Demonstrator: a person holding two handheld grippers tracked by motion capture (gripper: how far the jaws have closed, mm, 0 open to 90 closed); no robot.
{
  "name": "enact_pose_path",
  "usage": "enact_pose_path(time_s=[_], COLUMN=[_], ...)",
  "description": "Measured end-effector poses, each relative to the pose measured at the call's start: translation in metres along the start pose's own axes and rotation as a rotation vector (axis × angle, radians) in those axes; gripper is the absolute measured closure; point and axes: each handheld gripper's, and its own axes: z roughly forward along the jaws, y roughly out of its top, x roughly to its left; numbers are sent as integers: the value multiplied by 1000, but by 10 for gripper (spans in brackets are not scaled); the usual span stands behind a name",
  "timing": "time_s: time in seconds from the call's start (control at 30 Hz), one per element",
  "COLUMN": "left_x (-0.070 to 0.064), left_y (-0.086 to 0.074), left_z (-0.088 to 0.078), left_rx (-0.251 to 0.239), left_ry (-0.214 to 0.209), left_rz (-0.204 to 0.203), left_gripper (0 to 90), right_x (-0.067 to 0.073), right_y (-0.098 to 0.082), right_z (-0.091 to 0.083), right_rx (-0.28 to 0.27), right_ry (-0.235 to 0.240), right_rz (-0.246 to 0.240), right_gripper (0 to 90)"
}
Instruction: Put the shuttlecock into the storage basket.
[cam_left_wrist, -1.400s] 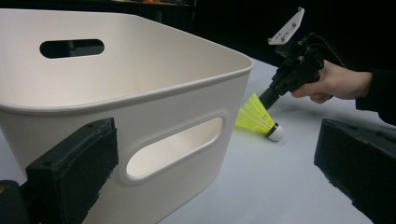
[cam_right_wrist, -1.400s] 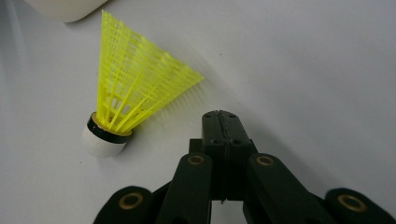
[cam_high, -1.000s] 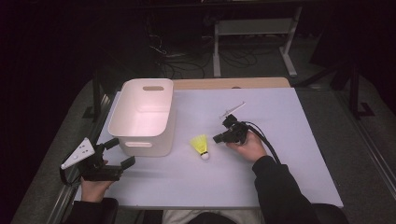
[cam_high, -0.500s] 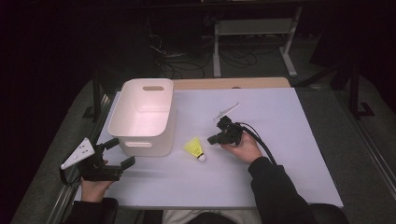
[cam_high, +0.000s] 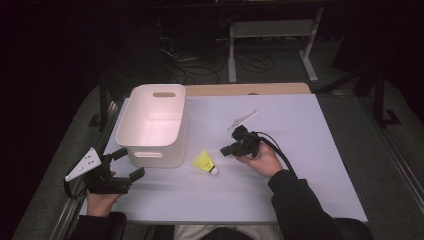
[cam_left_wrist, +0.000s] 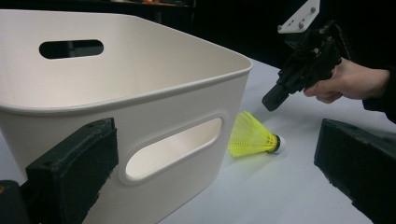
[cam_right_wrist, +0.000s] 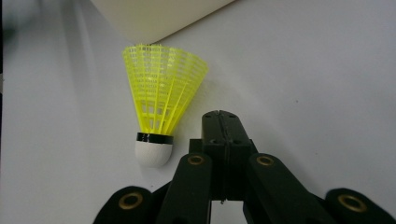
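Left gripper (cam_high: 125, 165) rests at the table's (cam_high: 310, 190) near-left edge, jaws wide, empty. White bin (cam_high: 152, 125) just beyond it. Yellow shuttlecock (cam_high: 205, 163) lies on its side right of the bin's front. Right gripper (cam_high: 226, 150) near the cork end, jaws pressed together, empty.

Dark room. White sheet (cam_high: 310, 150) covers the table, wood edge (cam_high: 250, 89) bare at far side. Grey floor (cam_high: 380, 150) around. Metal stand (cam_high: 272, 45) and cables (cam_high: 185, 60) behind, dim.
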Motion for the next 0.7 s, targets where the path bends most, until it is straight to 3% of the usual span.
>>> enact_pose_path(time_s=[0.3, 0.47, 0.7], left_x=[0, 0, 0], left_y=[0, 0, 0], left_z=[0, 0, 0], left_rx=[0, 0, 0], left_ry=[0, -1, -2], left_rz=[0, 1, 2], left_gripper=[0, 0, 0], right_x=[17, 34, 45], right_y=[2, 6, 7], right_z=[0, 8, 18], right_rx=[3, 10, 31], right_ry=[33, 64, 86], right_rz=[-35, -80, -111], right_gripper=[887, 887, 887])
